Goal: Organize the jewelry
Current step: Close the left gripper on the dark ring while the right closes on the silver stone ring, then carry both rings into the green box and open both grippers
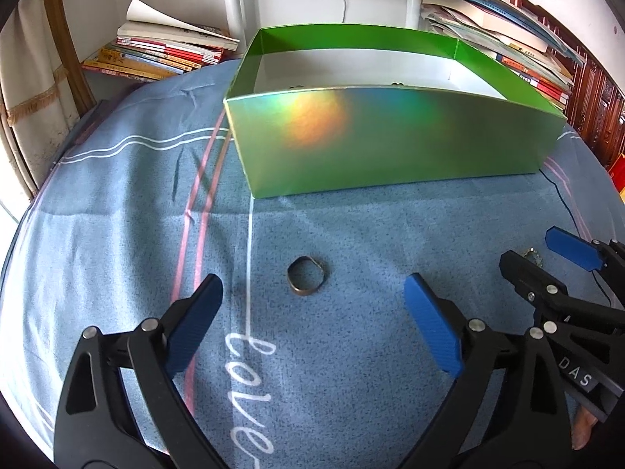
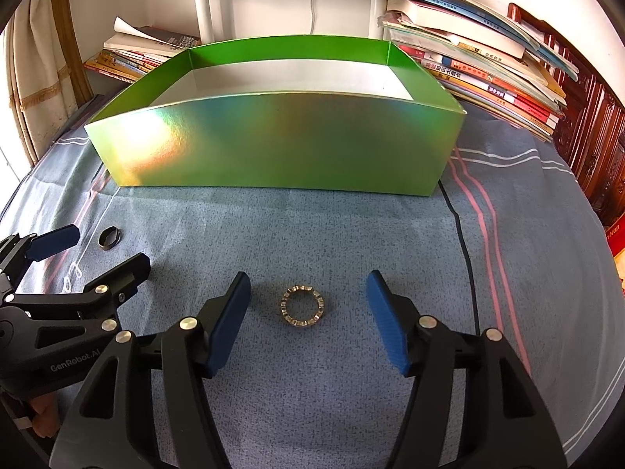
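A dark, bent metal ring [image 1: 306, 280] lies flat on the blue cloth [image 1: 351, 234], just ahead of my left gripper [image 1: 314, 285], whose blue pads stand wide apart on either side of it without touching. In the right wrist view a gold ring set with pale stones [image 2: 302, 305] lies between the spread pads of my right gripper [image 2: 308, 287], also untouched. Both grippers are open. Each appears in the other's view: the right gripper [image 1: 547, 250] with the gold ring [image 1: 533, 255] half hidden, the left gripper [image 2: 103, 248] beside the dark ring [image 2: 109, 237].
A shiny green open box [image 1: 390, 144] [image 2: 273, 140] stands on the cloth beyond both rings; small items show faintly at its near inner edge. Stacks of books [image 1: 164, 51] [image 2: 488, 70] flank it at the back. A thin black cable [image 2: 465, 258] runs over the cloth at the right.
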A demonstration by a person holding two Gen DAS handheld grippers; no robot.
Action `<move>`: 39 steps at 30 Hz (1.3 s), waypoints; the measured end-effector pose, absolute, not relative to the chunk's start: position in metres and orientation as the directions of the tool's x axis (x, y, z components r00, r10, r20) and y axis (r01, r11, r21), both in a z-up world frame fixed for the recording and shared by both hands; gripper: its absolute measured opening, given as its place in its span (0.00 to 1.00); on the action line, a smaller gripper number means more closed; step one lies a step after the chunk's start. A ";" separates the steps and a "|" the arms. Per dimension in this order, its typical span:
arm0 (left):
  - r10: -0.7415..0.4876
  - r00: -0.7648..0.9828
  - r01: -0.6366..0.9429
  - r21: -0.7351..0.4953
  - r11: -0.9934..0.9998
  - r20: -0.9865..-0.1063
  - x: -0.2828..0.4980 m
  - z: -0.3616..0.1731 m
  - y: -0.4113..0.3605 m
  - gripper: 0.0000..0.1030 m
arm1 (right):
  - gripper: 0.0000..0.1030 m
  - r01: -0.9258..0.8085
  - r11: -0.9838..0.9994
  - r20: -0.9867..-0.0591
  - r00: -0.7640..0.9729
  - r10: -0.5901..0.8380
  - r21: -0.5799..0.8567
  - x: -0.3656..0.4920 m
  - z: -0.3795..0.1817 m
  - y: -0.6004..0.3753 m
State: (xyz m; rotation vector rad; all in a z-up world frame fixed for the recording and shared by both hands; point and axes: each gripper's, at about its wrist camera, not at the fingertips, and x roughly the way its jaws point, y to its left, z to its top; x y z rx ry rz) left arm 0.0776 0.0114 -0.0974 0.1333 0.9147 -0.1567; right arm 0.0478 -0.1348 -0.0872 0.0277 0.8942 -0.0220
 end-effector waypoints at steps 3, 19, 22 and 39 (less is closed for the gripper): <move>-0.085 0.606 0.208 0.055 0.977 -0.791 0.076 -0.096 0.008 0.83 | 0.55 0.022 1.000 -0.779 0.627 -0.001 0.016 0.047 -0.087 -0.134; -0.135 0.605 0.294 0.063 0.954 -0.784 0.062 -0.091 -0.013 0.19 | 0.20 -0.014 0.999 -0.779 0.626 0.034 0.032 0.040 -0.084 -0.131; -0.130 0.603 0.291 0.066 0.954 -0.787 0.060 -0.091 -0.014 0.18 | 0.20 -0.012 0.999 -0.780 0.625 0.035 0.035 0.038 -0.084 -0.132; -0.172 0.534 0.245 -0.043 0.969 -0.828 0.072 -0.087 0.015 0.44 | 0.20 0.010 0.999 -0.779 0.626 0.034 0.051 0.033 -0.085 -0.141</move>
